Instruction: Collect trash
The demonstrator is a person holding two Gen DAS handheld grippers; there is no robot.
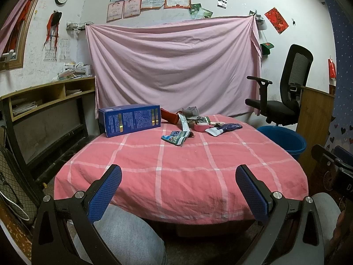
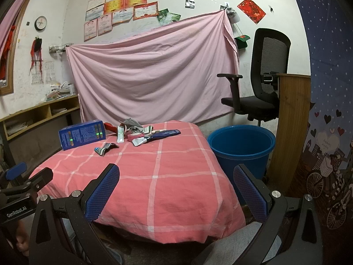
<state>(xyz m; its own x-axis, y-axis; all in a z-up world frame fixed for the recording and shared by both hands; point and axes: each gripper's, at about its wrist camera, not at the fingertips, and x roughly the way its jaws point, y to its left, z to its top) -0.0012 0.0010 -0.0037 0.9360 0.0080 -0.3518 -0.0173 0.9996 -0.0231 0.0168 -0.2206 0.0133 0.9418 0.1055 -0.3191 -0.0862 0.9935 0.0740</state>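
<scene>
Left wrist view: my left gripper (image 1: 178,190) is spread wide, nothing between the blue pads, hovering at the near edge of the table with the pink checked cloth (image 1: 181,176). The trash sits at 12 o'clock, far side of the table: blue box (image 1: 130,122) lying on its side toward 11 o'clock, a flattened green-blue packet (image 1: 176,138) dead ahead, a pink tape roll (image 1: 201,127) and a dark blue wrapper (image 1: 229,127) toward 1 o'clock, grey crumpled scrap (image 1: 192,111) behind them. Blue bucket (image 1: 284,141) on the floor at 2 o'clock, just beside the table's right edge. Right gripper body shows at 3 o'clock, its jaw state not readable here.

Right wrist view: my right gripper (image 2: 176,191) is also wide apart and holds nothing. Trash pile is at 11 o'clock: blue box (image 2: 82,137) leftmost, packet (image 2: 106,148) nearest me, tape roll (image 2: 135,136), dark wrapper (image 2: 165,133) rightmost. Bucket (image 2: 241,148) at 1 o'clock, near the table's corner, office chair (image 2: 258,88) behind it.
</scene>
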